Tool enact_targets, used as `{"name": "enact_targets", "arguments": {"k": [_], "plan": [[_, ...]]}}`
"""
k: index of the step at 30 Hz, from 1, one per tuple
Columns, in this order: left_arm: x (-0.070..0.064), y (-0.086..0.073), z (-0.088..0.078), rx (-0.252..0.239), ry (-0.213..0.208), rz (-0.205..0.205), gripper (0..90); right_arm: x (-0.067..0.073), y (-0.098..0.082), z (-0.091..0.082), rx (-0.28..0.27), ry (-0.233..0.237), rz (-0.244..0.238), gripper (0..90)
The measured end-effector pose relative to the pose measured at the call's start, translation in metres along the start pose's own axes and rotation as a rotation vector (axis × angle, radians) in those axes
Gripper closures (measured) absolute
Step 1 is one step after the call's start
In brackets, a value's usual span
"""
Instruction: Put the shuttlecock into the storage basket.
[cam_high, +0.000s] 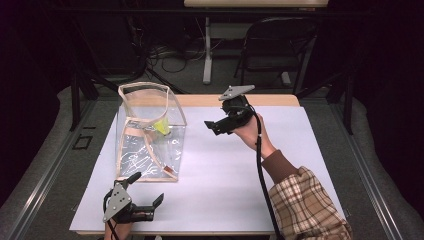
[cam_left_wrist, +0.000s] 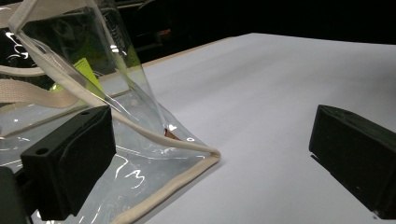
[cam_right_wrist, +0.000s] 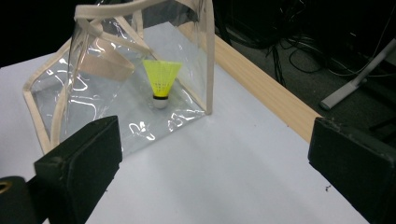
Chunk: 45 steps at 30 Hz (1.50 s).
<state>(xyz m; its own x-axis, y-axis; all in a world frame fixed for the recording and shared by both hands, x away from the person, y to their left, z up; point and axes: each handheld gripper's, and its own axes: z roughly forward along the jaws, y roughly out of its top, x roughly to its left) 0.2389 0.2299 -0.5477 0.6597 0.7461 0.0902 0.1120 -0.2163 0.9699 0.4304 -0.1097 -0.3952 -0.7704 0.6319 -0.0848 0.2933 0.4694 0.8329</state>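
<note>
A clear plastic tote bag (cam_high: 150, 130) with beige trim stands upright on the white table sheet, left of centre. Inside it a yellow shuttlecock (cam_right_wrist: 161, 84) stands on its white cork base (cam_high: 162, 127). My right gripper (cam_high: 214, 126) is held above the table to the right of the bag, pointing at it, open and empty. My left gripper (cam_high: 147, 189) lies near the front edge, just below the bag's near corner (cam_left_wrist: 212, 154), open with nothing between its fingers (cam_left_wrist: 70, 158).
The white sheet (cam_high: 280, 165) covers a wooden table whose far edge (cam_right_wrist: 266, 88) shows behind the bag. A folding chair (cam_high: 280, 45), a table leg and cables stand on the floor beyond.
</note>
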Motion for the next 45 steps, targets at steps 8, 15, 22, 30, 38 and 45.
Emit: {"name": "enact_targets", "arguments": {"k": [8, 15, 22, 30, 38, 45], "plan": [[0.0, 0.0, 0.0, 0.002, 0.0, -0.001, 0.3, -0.003, -0.019, -0.011, 0.005, -0.016, 0.012, 2.2], [0.0, 0.0, 0.0, 0.002, -0.001, -0.002, 0.3, -0.002, -0.033, -0.02, 0.01, -0.022, 0.018, 1.7], [0.0, 0.0, 0.001, 0.002, 0.001, -0.005, 0.3, -0.002, -0.049, -0.027, 0.015, -0.032, 0.034, 1.1], [0.0, 0.0, 0.001, 0.002, 0.001, -0.004, 0.3, -0.003, -0.068, -0.039, 0.017, -0.055, 0.052, 0.4], [0.0, 0.0, 0.001, 0.003, 0.001, -0.004, 0.3, 0.001, -0.089, -0.051, 0.01, -0.07, 0.07, 0.4], [0.0, 0.0, 0.001, 0.003, 0.001, -0.003, 0.3, 0.007, -0.107, -0.06, 0.017, -0.075, 0.077, 0.4]]}}
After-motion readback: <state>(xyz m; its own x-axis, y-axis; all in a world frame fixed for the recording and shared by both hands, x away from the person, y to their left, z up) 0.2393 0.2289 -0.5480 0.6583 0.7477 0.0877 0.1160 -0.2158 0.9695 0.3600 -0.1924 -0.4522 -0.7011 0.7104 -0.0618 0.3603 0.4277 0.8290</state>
